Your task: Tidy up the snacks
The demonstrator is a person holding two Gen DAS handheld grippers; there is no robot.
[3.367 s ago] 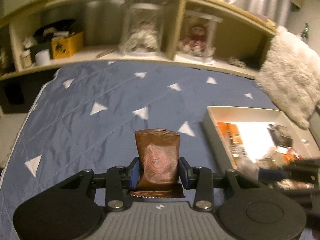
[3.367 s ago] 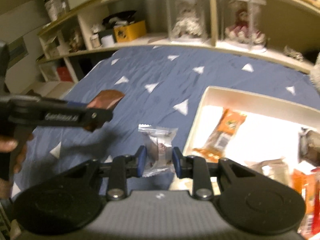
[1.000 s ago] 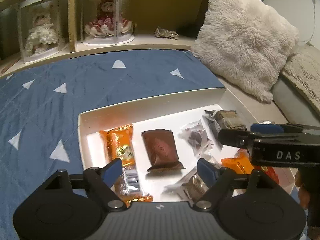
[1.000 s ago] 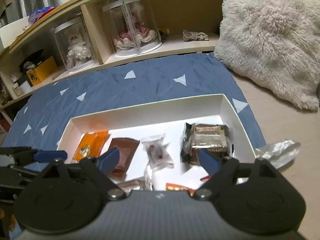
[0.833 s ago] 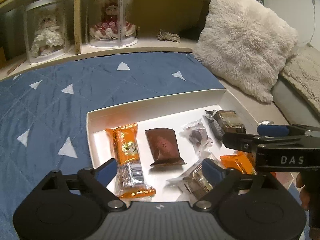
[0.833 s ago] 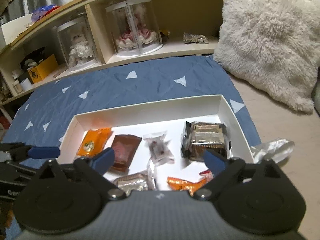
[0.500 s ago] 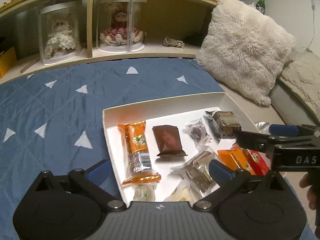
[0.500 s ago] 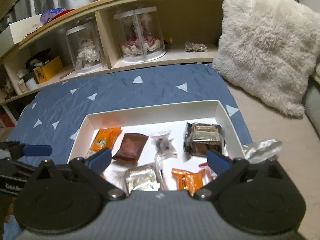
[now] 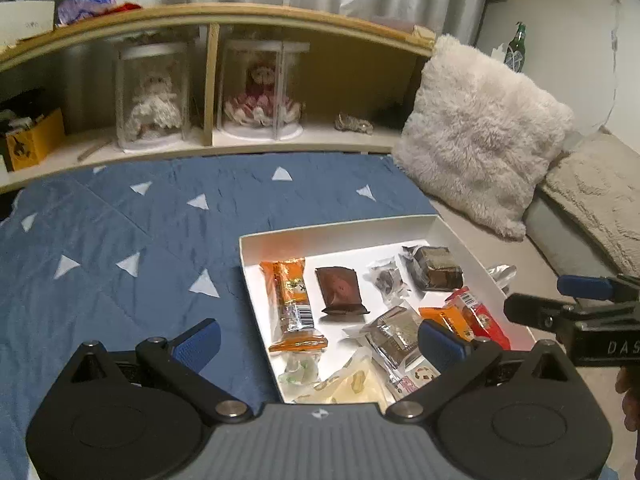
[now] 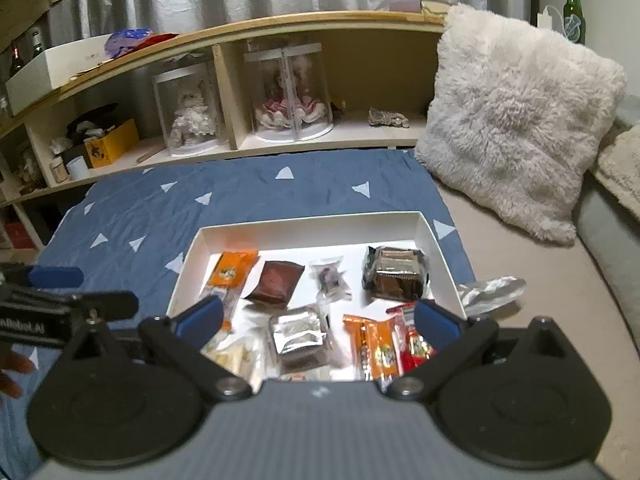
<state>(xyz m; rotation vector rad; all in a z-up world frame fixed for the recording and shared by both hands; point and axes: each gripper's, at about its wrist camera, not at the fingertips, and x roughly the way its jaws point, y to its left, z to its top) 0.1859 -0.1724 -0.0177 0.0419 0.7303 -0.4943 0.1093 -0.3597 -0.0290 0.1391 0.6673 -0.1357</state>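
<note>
A home bedroom: quilted bedspread [image 9: 120, 220], fluffy pillow [image 10: 516, 132], dolls [image 10: 294, 108] on shelf.

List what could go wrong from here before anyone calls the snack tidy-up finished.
1. A silver wrapper lies on the beige surface outside the white box, beside its right wall. If it is a snack, it may be left out.
2. The near end of the box is crowded: the silver packet, orange packet and red packet overlap, so another drop could pile up or spill.
3. Both grippers hover open and empty near that pile; lowering either could snag packets.
</note>
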